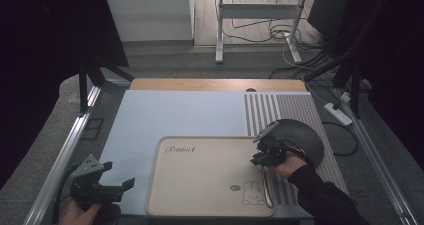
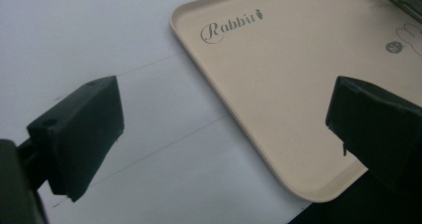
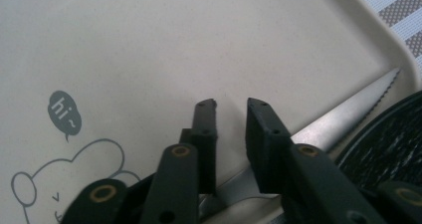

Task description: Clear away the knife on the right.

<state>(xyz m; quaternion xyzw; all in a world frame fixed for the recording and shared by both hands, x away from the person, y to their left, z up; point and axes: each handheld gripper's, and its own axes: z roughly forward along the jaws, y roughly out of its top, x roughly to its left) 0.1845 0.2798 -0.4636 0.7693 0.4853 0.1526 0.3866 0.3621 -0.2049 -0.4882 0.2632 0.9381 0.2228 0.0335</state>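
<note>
— Where's the right gripper (image 1: 261, 152) now?

— Low over the right edge of the tray (image 1: 200, 205), hand behind it, sleeve coming in from the table's near right corner. Its jaws stand a narrow gap apart, straddling a knife (image 3: 343, 114) without pinching it.

— And the knife?

— Flat along the tray's right rim, serrated blade pointing toward the far edge. A dark round pad (image 1: 300, 135) sits just beside it on the striped mat (image 1: 280, 110).

— The left gripper (image 1: 117, 177)?

— Near the table's near left corner, held level, jaws wide apart with nothing in them, aimed at the tray.

— The room?

— Pale blue table (image 1: 165, 115), grey carpet, desk legs and cables behind.
</note>
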